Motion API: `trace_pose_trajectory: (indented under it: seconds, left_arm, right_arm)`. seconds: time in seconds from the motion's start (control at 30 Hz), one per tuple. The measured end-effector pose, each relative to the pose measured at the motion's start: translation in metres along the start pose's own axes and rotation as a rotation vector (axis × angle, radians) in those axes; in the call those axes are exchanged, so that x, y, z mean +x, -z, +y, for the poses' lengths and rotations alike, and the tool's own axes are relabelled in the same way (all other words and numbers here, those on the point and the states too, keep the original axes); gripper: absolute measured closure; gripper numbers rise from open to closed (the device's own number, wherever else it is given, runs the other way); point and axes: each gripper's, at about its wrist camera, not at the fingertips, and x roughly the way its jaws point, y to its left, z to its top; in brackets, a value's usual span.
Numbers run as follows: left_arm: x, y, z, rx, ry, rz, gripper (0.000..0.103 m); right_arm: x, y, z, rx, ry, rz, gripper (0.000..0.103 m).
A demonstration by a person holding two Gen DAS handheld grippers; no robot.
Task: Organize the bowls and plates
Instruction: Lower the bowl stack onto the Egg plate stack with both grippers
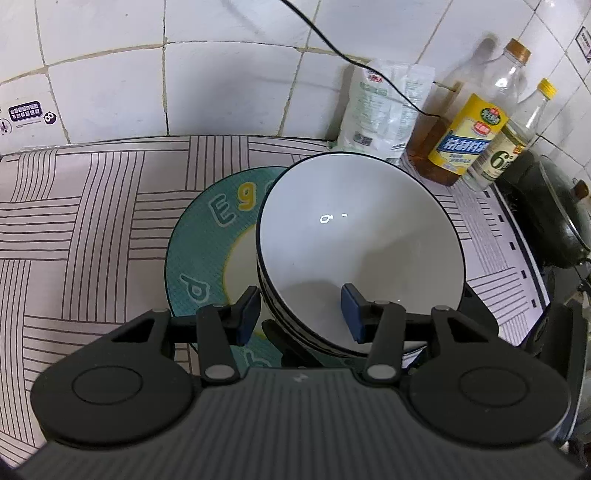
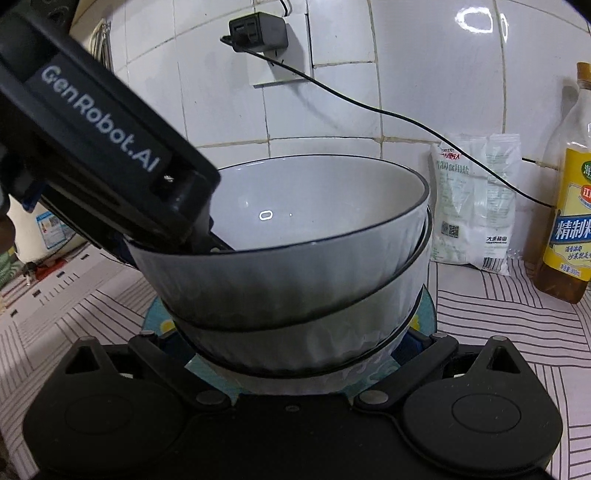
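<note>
A stack of white bowls with dark rims [image 1: 354, 240] sits on a teal plate with letters [image 1: 207, 240]. The top bowl [image 2: 295, 206] sits tilted in the one below [image 2: 314, 332]. My left gripper [image 1: 299, 314] is open, its jaws straddling the near rim of the top bowl: one pad outside, one inside. It shows in the right wrist view [image 2: 110, 147] reaching over the bowl's left rim. My right gripper [image 2: 295, 343] is open wide, low by the plate [image 2: 424, 314], its fingers either side of the bowl stack and mostly hidden.
The counter wears a striped cover [image 1: 92, 221]. A salt bag [image 1: 384, 107], an oil bottle [image 1: 465, 133] and a vinegar bottle [image 1: 509, 147] stand at the tiled wall. A dark wok [image 1: 561, 206] is at right. A black cable [image 2: 406, 114] hangs from a wall plug [image 2: 258, 31].
</note>
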Motion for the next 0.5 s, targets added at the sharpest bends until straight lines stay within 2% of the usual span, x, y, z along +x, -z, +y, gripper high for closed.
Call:
trace_pose_trajectory:
  seconds: [0.33,0.5]
  left_arm:
    - [0.009,-0.001,0.004,-0.013,-0.009,-0.009,0.057]
    - [0.009,0.0,0.0,-0.006,-0.027,-0.022,0.057]
  right_arm:
    - [0.011,0.001,0.003,-0.003,0.018,0.015,0.0]
    - [0.014,-0.006,0.002,0.013,0.018,0.054,0.001]
